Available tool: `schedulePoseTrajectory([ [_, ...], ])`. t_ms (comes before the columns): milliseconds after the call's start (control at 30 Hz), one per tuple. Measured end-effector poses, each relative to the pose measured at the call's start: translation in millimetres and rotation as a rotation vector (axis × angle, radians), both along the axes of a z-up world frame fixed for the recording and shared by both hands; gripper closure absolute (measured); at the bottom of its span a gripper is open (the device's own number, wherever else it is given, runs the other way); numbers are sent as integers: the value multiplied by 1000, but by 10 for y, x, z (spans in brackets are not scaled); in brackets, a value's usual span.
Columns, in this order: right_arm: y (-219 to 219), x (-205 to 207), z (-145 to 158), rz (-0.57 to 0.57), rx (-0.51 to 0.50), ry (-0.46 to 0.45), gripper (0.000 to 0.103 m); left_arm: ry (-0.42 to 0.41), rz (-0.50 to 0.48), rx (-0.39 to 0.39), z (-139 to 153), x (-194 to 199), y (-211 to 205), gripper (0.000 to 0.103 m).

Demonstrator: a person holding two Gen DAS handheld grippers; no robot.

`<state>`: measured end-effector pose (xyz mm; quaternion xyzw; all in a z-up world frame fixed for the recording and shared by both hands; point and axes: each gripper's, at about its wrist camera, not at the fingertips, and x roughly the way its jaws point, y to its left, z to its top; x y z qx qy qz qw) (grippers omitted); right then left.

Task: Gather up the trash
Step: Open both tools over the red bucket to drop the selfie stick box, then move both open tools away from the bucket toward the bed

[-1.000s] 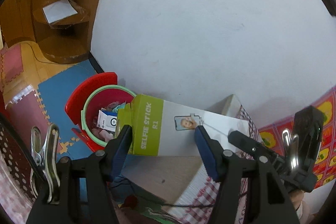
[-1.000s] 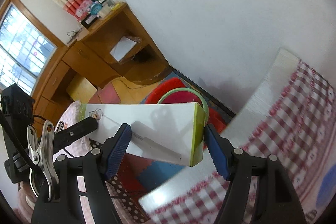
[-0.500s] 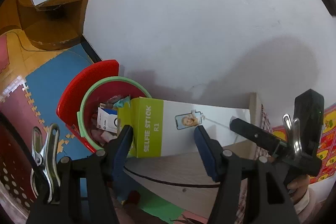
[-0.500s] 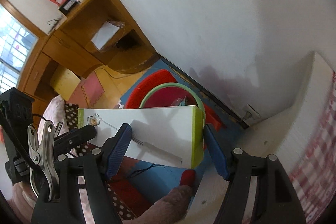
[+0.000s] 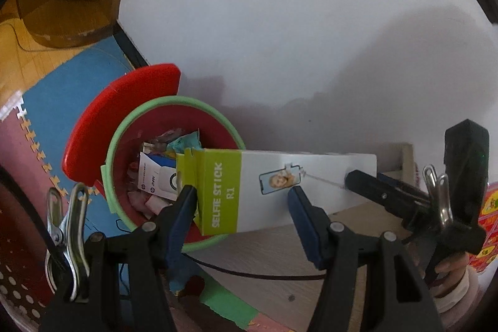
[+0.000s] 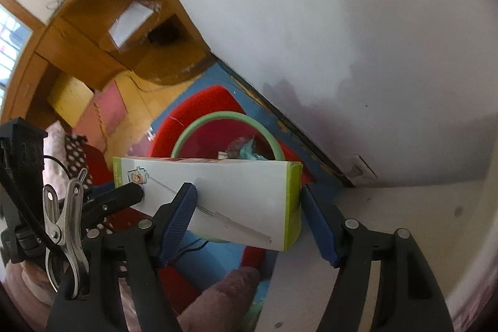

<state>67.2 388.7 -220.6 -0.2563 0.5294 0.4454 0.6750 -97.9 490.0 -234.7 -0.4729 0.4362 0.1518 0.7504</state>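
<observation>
Left wrist view: the left tongs (image 5: 242, 207) are clamped across the selfie stick box (image 5: 264, 192), one blue pad at the green printed end, the other at mid-length. Right wrist view: the right tongs (image 6: 247, 218) pinch the same box (image 6: 236, 195) across its far green end. So the box hangs between both tongs, above the red bin (image 5: 124, 151) with the green rim at 10 o'clock, its open flap end already over the paper scraps inside. The desk (image 5: 280, 257) edge lies at 6 o'clock. Thin cardboard, likely empty: light, fairly stiff along its length, yet its broad faces would dent under a hard squeeze. Holding near the ends, across the narrow sides, looks safest
</observation>
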Motion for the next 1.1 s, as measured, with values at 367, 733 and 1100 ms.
schedulePoseTrajectory([
  [367, 475, 160, -508, 18, -160, 42, 34, 54, -12, -41, -638, 101, 329, 39],
  [733, 599, 109, -779, -11, -216, 62, 35, 212, -42, -19, -1164, 149, 468, 42],
  [1100, 472, -57, -496, -16, -146, 84, 35, 195, -57, 75, -690, 141, 376, 42],
])
